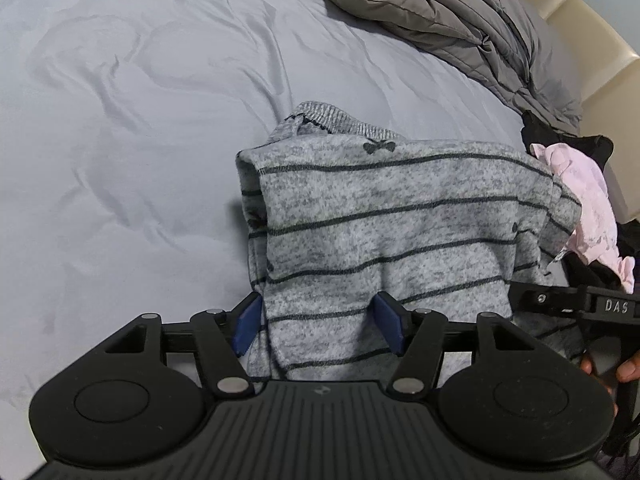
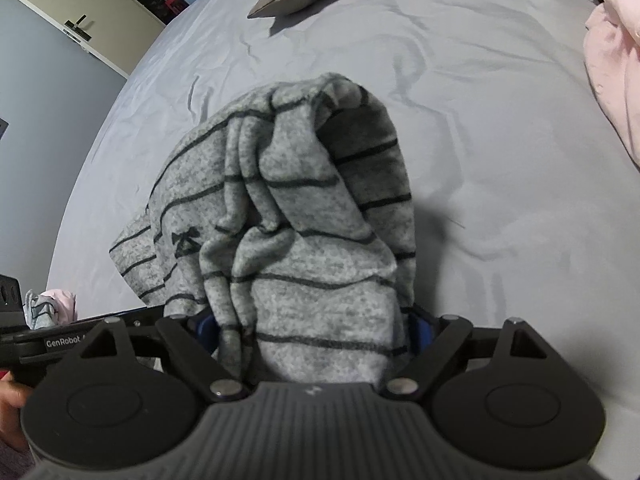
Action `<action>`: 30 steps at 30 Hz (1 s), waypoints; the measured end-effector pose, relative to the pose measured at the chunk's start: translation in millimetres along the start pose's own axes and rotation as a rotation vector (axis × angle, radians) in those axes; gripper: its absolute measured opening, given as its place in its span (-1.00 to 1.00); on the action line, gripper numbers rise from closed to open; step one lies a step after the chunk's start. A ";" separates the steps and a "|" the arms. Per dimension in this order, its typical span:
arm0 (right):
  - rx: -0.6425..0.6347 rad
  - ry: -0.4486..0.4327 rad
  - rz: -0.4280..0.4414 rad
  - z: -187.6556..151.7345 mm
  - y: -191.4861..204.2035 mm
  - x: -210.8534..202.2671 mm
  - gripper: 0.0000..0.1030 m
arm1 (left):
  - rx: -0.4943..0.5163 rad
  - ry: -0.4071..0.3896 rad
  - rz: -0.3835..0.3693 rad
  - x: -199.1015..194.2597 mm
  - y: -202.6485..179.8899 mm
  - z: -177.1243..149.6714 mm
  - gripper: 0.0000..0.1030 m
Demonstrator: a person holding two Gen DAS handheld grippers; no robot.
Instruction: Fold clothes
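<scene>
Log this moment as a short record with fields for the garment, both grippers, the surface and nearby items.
garment: grey knit sweater with thin dark stripes, partly folded, small bow at the neckline
left gripper: blue pads on either side of the sweater's near edge, which fills the gap; grip unclear
right gripper: sweater bunched between the fingers and draped over them; pads mostly hidden
surface: wrinkled light grey bedsheet
nearby: pale pink garment beside the sweater; grey quilted comforter farther back
</scene>
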State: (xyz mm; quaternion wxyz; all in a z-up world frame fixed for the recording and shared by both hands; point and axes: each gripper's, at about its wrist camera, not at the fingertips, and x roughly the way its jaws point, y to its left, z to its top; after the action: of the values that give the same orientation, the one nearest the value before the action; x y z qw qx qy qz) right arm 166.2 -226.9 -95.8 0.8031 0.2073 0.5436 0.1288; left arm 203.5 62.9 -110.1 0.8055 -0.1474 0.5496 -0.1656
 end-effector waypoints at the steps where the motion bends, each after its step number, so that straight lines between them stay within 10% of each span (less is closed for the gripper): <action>1: 0.001 -0.001 0.002 0.4 0.2 0.8 0.70 | -0.006 0.002 -0.009 1.7 0.5 1.1 0.13; 30: -0.070 0.001 0.015 -0.4 15.2 -20.8 -0.19 | 0.008 0.029 -0.082 -2.1 -4.9 12.9 -0.34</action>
State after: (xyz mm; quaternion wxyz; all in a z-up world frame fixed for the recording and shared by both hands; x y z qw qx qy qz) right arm 158.3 -222.4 -71.7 0.8086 0.1830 0.5375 0.1539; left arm 214.3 60.0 -101.8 0.7906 -0.1639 0.5540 -0.2029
